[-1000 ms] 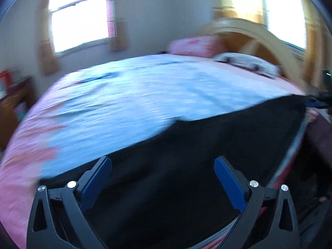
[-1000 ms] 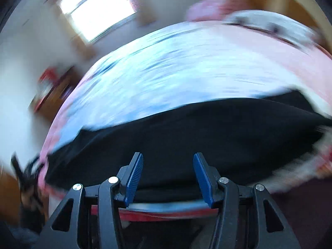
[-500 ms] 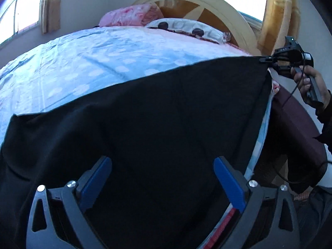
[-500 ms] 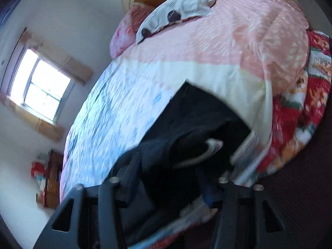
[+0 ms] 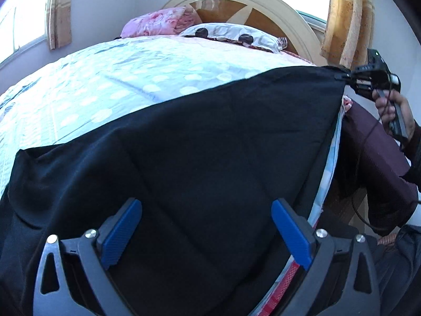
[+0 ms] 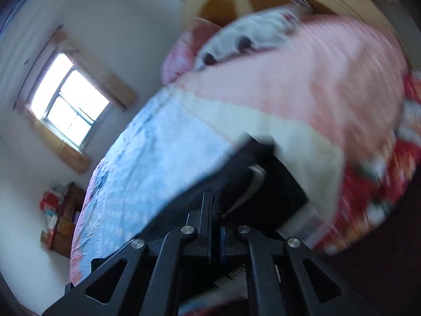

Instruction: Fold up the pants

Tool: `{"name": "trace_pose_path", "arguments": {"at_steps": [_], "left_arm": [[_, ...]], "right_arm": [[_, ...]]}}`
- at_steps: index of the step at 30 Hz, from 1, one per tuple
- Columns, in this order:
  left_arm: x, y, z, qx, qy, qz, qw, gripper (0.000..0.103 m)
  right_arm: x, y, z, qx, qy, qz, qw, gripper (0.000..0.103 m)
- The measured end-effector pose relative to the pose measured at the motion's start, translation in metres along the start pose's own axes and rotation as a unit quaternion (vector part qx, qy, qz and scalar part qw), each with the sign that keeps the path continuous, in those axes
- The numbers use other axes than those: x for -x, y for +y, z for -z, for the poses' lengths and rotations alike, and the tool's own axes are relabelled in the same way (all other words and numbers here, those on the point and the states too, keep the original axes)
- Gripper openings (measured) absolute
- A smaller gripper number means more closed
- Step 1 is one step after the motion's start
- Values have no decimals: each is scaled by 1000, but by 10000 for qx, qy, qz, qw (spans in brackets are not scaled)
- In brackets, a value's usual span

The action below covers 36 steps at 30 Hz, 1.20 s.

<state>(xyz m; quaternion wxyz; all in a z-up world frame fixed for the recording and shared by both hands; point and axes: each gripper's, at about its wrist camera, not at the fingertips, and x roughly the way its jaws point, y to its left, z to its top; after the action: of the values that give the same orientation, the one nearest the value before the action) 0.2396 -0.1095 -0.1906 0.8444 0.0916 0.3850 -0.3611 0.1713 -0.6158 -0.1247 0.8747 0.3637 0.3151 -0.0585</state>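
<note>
**Right corner clamped, left gripper waiting open**

While I am comparing against the view from a second ago, the main change is on my right side: the right gripper [image 6: 214,205], then spread above the cloth, is now closed tight on a corner of the pants [image 5: 210,158]. In the left wrist view I am seeing that same gripper far off to the right, pulling the black corner taut over the edge of the bed [image 5: 131,79]. The right wrist view is smearing with motion blur, so I am judging the corner to be in transit.

The left gripper [image 5: 206,231] is hovering with its jaws wide apart, holding nothing; the blue pads [image 5: 122,231] are framing the near part of the cloth without touching it, as far as I can tell.

The pants are lying spread across the near side of the bed, one corner lifted. I am reading this as the start of a fold: one end secured, the other not yet gripped.

Containers: I am finding none in either view. A pillow [image 5: 231,33] is resting by the headboard [image 5: 263,2], well apart from the pants.
</note>
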Motion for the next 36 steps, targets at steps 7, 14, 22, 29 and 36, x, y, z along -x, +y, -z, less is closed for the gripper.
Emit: {"name": "trace_pose_path", "arguments": {"at_steps": [7,14,22,29,36], "left_arm": [[-2,-3,-1,-148,69,-85,9998,103],[-4,-6,1,-208,40,-155,9997,103],[-3,-3,2,-241,40,-83,9997,103],[4,2,2,-80,61,132,9999,103],[7,-10,14,-211,40,102,9997,103]], "right_arm": [[-2,-7,3,-180,113,191,9996,4],[28,84,-27,1426,-651,-699,9852,4],[3,-17,19,459,339,374,9977,4],[25,-10,16,702,50,1314,9888,51],[18,37,30,1522,-41,1194,9811,51]]}}
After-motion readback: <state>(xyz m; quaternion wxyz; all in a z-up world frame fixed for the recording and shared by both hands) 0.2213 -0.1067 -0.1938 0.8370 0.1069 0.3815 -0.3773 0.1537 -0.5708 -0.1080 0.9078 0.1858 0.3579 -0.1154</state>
